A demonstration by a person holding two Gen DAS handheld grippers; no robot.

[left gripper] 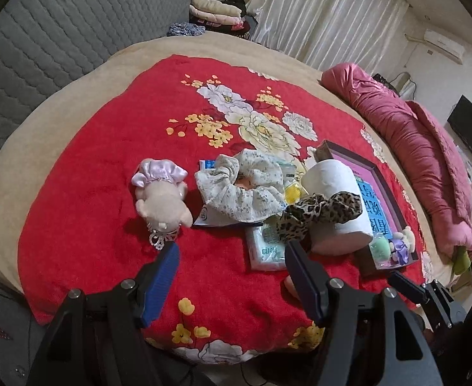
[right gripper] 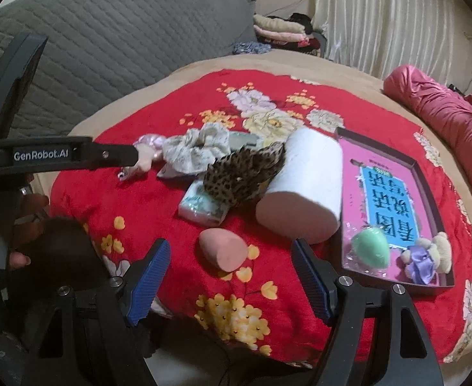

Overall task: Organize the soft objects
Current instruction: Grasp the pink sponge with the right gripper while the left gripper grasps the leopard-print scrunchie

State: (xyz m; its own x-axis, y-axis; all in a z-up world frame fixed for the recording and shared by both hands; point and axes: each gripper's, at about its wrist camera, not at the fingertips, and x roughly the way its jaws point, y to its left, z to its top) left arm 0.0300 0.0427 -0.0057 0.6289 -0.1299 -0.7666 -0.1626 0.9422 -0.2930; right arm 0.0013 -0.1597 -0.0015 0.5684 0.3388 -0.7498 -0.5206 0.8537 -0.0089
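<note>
Left gripper [left gripper: 231, 251]: jaws spread wide, nothing between them, hovering over the red floral plush blanket [left gripper: 100, 173] on the bed. Just ahead of its left finger lies a small pale plush toy in a lilac satin dress [left gripper: 162, 193], face toward the gripper. Ahead, between the fingers' lines, a cream floral fabric scrunchie [left gripper: 242, 183] rests on flat plastic packets. Ahead of its right finger, a leopard-print scrunchie [left gripper: 319, 212] leans on a white toilet paper roll [left gripper: 335, 193] lying on its side.

Right gripper [right gripper: 231, 251]: also released, empty. A pink egg-shaped makeup sponge [right gripper: 224, 249] lies on the blanket between its fingers, untouched. To its right stands a shallow dark-rimmed box with pink lining [right gripper: 429, 177], holding a green egg-shaped sponge [right gripper: 371, 251] and a small beige bear with a lilac bow [right gripper: 425, 259], side by side at the near end.
</note>
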